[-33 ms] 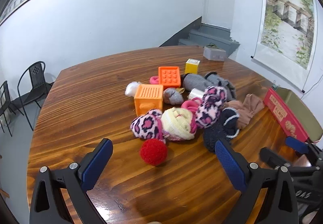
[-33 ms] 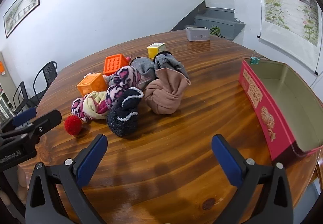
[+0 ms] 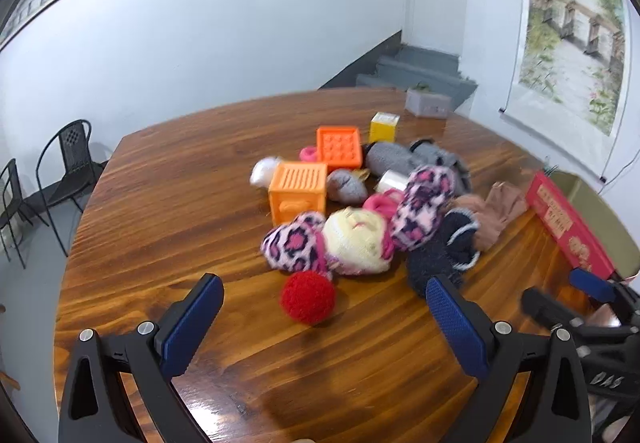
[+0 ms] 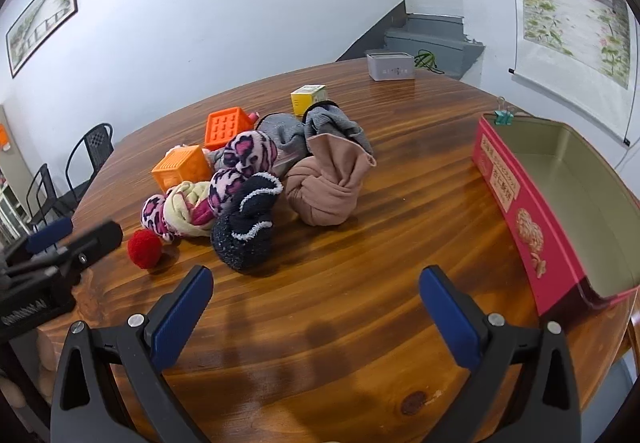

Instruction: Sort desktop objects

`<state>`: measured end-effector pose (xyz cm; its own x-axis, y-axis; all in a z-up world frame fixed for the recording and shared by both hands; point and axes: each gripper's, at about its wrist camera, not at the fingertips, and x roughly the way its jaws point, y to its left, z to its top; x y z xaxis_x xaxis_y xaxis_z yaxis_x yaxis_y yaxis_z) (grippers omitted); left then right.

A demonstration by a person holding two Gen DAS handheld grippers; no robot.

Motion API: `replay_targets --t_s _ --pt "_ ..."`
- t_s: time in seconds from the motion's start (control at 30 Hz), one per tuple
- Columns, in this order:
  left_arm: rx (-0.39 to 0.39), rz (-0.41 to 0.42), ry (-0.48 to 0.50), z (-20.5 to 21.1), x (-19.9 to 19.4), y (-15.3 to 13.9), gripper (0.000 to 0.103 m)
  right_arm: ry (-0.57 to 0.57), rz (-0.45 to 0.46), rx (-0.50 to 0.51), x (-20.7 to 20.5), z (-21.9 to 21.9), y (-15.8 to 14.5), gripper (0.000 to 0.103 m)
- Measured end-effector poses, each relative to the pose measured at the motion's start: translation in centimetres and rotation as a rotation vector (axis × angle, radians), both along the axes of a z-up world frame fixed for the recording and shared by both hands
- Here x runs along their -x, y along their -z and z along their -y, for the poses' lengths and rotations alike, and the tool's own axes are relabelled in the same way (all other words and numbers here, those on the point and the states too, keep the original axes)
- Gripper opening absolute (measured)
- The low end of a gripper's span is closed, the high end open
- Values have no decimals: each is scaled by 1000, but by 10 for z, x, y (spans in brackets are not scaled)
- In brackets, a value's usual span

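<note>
Both tools, left tool [image 3: 324, 317] and right tool [image 4: 316, 303], hung wide open and empty; nothing had visibly changed; socks and blocks [image 4: 248, 179] lay heaped beside the empty red tin [image 4: 516, 203].

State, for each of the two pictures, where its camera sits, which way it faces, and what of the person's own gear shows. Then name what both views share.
Left wrist: sits behind the open left tool, facing across the table at the red pompom and sock pile; the right tool shows at the right edge.
Right wrist: sits behind the open right tool, facing the navy sock and red tin; the left tool shows at the left.
Shared: pompom, navy sock, tin, orange cubes.
</note>
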<state>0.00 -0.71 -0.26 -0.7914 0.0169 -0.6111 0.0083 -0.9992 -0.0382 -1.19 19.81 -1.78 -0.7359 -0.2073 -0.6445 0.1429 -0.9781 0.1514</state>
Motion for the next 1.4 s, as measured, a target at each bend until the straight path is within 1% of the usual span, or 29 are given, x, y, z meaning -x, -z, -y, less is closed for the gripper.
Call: replay_targets --t_s 0.33,0.4,0.5,0.6,0.8,1.0,1.1,1.17,1.23,1.4 --pt "-56 76 -52 47 0 17 103 1 -11 5 1 9 0 103" --pt "-72 95 -89 61 2 21 103 1 -13 6 1 10 0 103" --pt "-67 113 -130 61 6 23 103 -6 -19 3 0 16 0 103" --pt "-35 108 -138 59 7 23 103 -19 -24 5 -1 23 0 103" --pt "-20 67 -146 62 -1 10 103 -44 -57 32 3 39 -5 103" --pt "-30 54 -192 73 -11 6 103 -34 -90 45 18 52 -2 103" --pt "-33 53 -225 82 -13 8 103 -35 -81 47 24 53 4 103" --pt "-43 59 -242 85 -13 10 103 -56 -61 85 25 51 7 103" --pt "-46 62 -235 85 -13 11 103 -55 -70 100 24 48 6 103" --pt "-14 47 -198 75 -14 9 103 -40 -105 113 19 45 3 103"
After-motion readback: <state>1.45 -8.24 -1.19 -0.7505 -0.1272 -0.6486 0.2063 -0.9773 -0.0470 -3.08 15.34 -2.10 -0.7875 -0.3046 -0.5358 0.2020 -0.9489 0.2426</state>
